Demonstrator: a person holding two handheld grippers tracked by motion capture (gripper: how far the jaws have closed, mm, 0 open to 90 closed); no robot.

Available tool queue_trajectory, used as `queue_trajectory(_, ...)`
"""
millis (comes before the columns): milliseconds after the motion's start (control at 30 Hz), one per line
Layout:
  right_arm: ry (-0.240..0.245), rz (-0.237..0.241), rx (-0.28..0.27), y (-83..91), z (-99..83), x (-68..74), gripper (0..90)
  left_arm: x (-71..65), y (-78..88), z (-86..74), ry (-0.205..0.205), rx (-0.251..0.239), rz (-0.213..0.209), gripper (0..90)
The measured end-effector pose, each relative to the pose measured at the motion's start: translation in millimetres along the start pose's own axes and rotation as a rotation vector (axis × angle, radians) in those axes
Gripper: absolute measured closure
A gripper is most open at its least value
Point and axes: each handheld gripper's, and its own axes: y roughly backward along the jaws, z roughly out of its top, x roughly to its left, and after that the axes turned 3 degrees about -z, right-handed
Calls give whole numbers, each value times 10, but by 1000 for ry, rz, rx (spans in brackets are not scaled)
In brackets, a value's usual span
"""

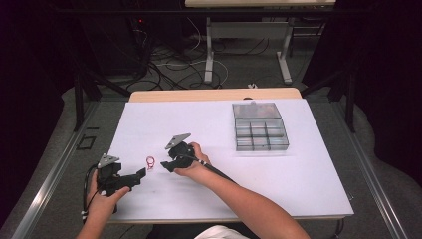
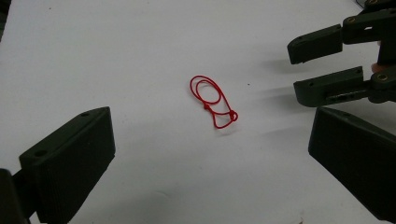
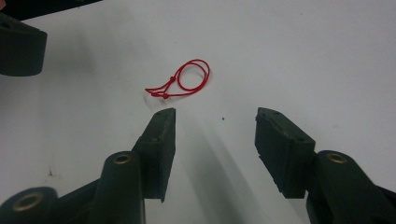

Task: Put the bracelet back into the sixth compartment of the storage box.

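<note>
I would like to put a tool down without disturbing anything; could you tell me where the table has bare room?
Free: the white sheet right of the right gripper and below the clear box, plus the far-left stretch. Crowded: around the red cord, between both grippers, the left gripper close by.

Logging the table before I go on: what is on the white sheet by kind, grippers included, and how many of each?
Red cord loop: 1, lying loose between the grippers
Clear compartment box: 1
Grippers: 2, left gripper and right gripper, both open and holding nothing
Total: 4
</note>
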Motion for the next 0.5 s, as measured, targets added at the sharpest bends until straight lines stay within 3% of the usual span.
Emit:
queue_trajectory(300, 35, 24, -15, -94, 11, 39, 517, -2, 7, 5, -3, 13, -4, 5)
queue_trajectory(500, 28, 37, -12, -140, 26, 72, 530, -2, -3, -1, 1, 0, -3, 6)
